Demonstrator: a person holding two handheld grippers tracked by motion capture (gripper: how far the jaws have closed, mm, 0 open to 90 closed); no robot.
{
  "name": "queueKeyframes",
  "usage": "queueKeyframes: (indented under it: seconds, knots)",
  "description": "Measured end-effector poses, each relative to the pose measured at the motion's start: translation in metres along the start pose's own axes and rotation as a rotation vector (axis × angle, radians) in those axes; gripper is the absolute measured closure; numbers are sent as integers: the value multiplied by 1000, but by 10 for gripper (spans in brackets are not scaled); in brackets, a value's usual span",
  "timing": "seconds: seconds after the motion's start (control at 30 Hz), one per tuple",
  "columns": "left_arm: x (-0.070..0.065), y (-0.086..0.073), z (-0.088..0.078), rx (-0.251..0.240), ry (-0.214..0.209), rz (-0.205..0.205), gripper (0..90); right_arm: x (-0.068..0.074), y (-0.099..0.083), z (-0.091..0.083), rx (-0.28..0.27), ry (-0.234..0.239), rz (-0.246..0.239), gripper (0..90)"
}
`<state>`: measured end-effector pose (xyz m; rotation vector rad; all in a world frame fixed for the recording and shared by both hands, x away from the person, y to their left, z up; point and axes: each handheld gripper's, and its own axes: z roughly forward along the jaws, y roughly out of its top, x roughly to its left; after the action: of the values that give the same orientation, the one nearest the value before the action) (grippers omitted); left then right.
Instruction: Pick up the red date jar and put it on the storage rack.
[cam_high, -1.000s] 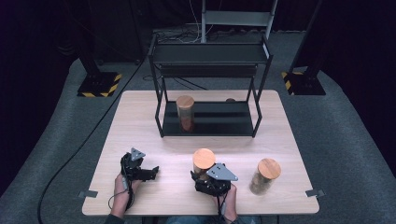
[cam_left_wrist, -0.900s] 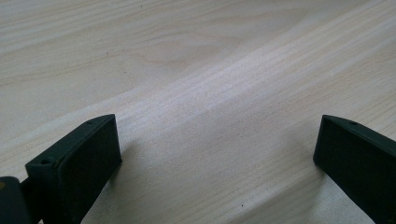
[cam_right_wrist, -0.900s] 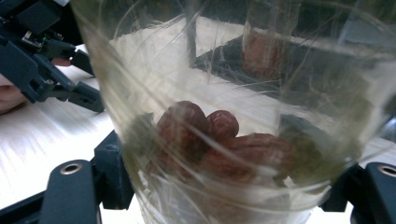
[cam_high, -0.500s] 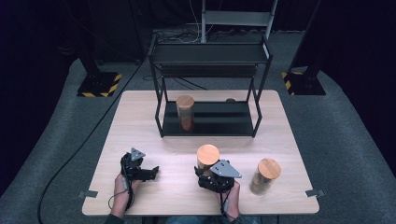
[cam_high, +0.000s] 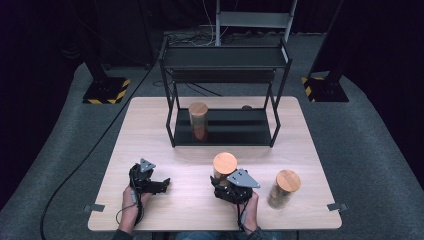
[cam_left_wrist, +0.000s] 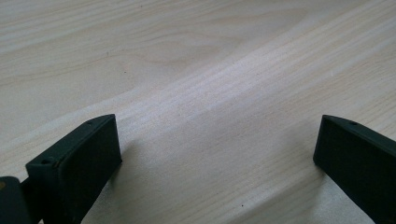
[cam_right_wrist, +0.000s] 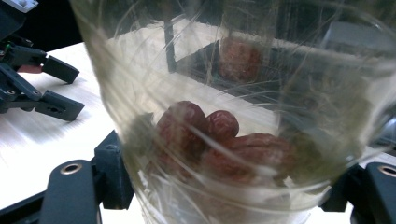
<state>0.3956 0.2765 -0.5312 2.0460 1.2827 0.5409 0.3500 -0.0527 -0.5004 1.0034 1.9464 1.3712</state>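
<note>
Pale wood tabletop (cam_high: 165, 145) on grey carpet; lower centre, right claw (cam_high: 223, 181) clamps the glass jar (cam_high: 224, 167), left claw (cam_high: 162, 184) gapes empty

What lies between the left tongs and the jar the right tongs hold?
Nothing: in the high view, bare table runs from the left tongs to the jar clamped in the right tongs.

– Where is free room on the table (cam_high: 150, 125)?

– The left part is bare wood, also the strip in front of the black rack (cam_high: 223, 95).

– What stands in the way?

– The rack's legs at the back, and a jar (cam_high: 198, 120) on its lower shelf. At the right front, a second jar (cam_high: 284, 188) stands just beside the right gripper (cam_high: 226, 186).
</note>
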Motion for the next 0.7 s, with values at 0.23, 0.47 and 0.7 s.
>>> queueKeyframes:
  seconds: [0.23, 0.47, 0.7]
  knots:
    - [0, 0, 0, 2, 0, 3, 0, -2, 1, 3, 2, -5, 1, 245]
    - [0, 0, 0, 2, 0, 3, 0, -3, 5, 8, 0, -8, 0, 245]
    - [0, 0, 0, 0, 1, 1, 0, -4, 7, 12, 4, -12, -2, 245]
